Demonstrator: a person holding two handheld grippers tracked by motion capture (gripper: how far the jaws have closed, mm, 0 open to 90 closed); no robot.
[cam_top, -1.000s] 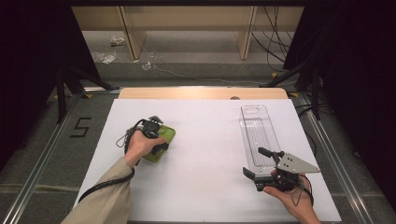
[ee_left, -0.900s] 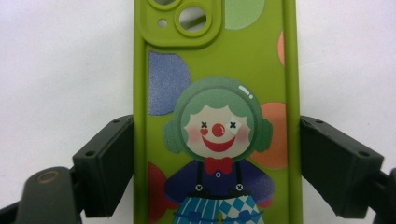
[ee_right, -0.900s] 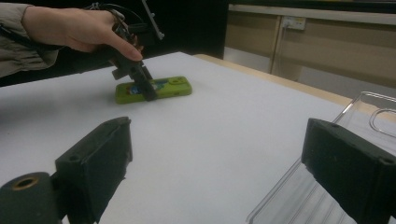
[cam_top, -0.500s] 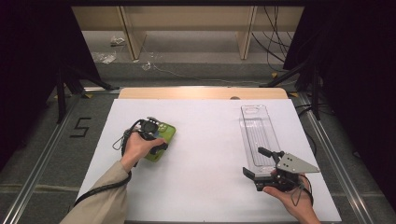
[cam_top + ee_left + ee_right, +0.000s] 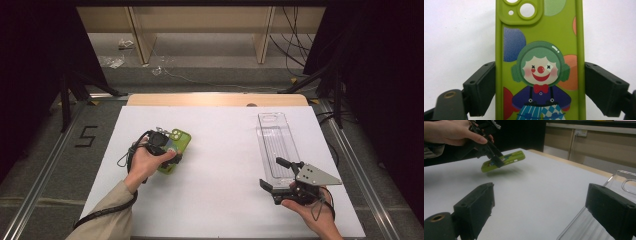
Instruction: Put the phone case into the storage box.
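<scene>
Left tongs [image 5: 540, 87] pinching green phone case [image 5: 540, 50] sidewise (lengthwise away); right tongs [image 5: 544, 212] spread.

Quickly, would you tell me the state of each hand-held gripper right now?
Left hand-held gripper: closed on the green phone case, lifted off the table.
Right hand-held gripper: open, holding nothing.

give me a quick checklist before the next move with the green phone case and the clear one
1. Left gripper clamped on the green phone case: ok, a jaw presses each long edge.
2. Green case clear of the white table: ok, the right gripper view shows it lifted and tilted, its shadow beneath.
3. Right gripper free: ok, jaws open with nothing between them.
4. Clear case lying flat, ready to take: ok, just ahead of the right gripper.
5. Right jaws touching the clear case: cannot tell.
6. Path between the two cases: ok, bare table.
</scene>
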